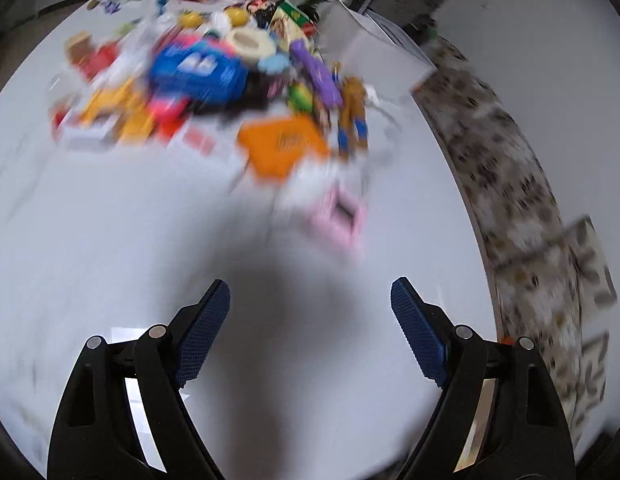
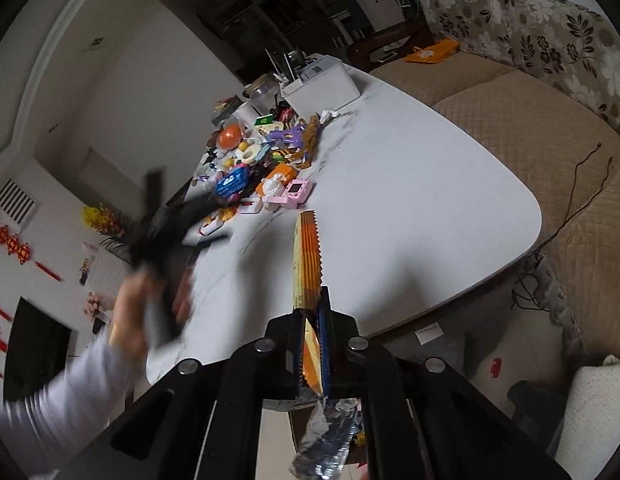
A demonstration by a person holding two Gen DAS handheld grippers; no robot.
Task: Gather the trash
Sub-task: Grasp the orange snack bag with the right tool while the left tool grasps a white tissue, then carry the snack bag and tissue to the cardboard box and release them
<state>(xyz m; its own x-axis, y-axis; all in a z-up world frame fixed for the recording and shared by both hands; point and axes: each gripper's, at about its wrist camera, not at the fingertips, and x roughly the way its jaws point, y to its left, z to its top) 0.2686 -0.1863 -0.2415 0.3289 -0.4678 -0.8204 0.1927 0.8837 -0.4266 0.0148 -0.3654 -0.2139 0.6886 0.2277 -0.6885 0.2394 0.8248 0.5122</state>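
At lower centre, the right gripper [image 2: 325,312] pinched a flat orange-striped wrapper with a serrated edge [image 2: 307,256], lifted clear for disposal. The left gripper [image 1: 310,320] hung unclenched and empty. Beyond, colourful clutter [image 2: 261,160] crowded the white table [image 2: 410,200].

Left wrist view: motion blur smeared the clutter pile [image 1: 213,80] on your worktop [image 1: 109,240]; items unidentifiable. Right wrist view: your left hand [image 2: 149,304] blurred; wrapper [image 2: 307,264] partly hidden inside tongs [image 2: 314,312].
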